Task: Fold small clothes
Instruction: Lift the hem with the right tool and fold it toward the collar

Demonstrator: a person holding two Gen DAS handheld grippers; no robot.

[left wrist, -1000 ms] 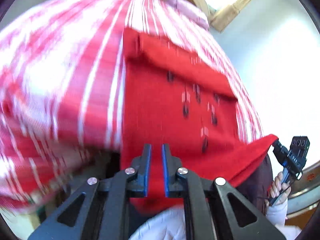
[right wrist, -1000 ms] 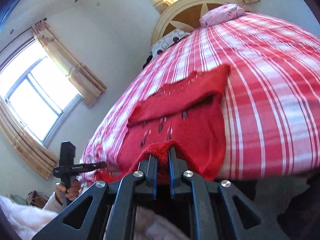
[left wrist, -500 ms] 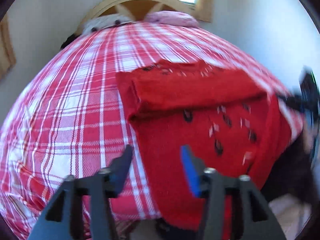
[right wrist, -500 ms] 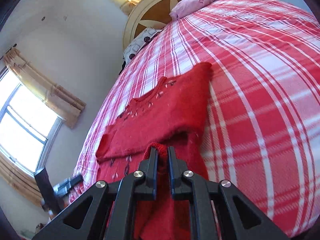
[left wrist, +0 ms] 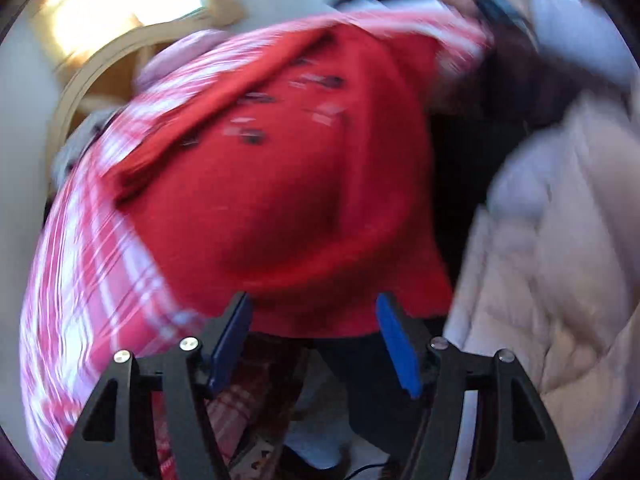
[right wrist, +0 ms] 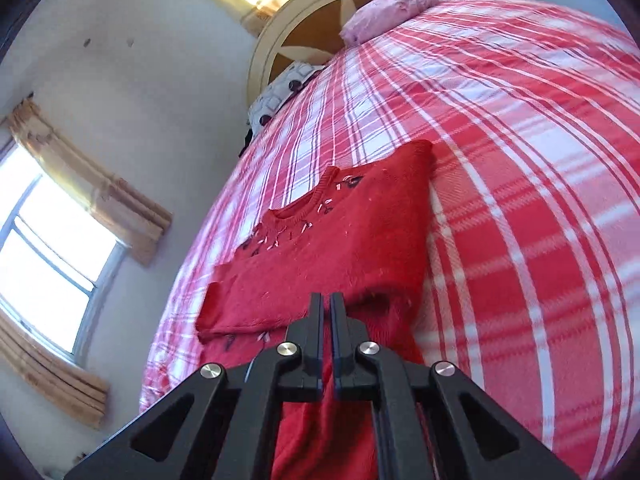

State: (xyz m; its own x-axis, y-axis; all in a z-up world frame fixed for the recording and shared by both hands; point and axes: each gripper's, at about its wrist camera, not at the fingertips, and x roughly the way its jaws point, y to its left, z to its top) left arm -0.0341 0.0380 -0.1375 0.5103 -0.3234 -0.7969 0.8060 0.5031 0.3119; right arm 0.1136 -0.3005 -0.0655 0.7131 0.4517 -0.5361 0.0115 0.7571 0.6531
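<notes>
While the red sweater (right wrist: 320, 256) lies on the bed (right wrist: 520, 184), its top part is folded over, so the neck hole and the little dark and pale marks face up. It is fuzzy knit wool. Its lower edge hangs off the near side of the bed.

I count one sweater, two pillows and two grippers. One pillow (right wrist: 386, 10) is pink and the other pillow (right wrist: 280, 92) is white with dark spots. Both sit by the round headboard (right wrist: 304, 20).

The right gripper (right wrist: 326, 306) is pinched tight on the sweater's near edge, with red cloth between its fingers. The left gripper (left wrist: 314, 312) is spread wide and holds nothing; the sweater (left wrist: 280, 184) sits just past its blue pads (left wrist: 394, 340). That view is blurry.

Half a second ago the left gripper was spread wide too, but it looked at the bed from farther back. The right gripper has stayed shut on the cloth, and the fold looks flatter.
</notes>
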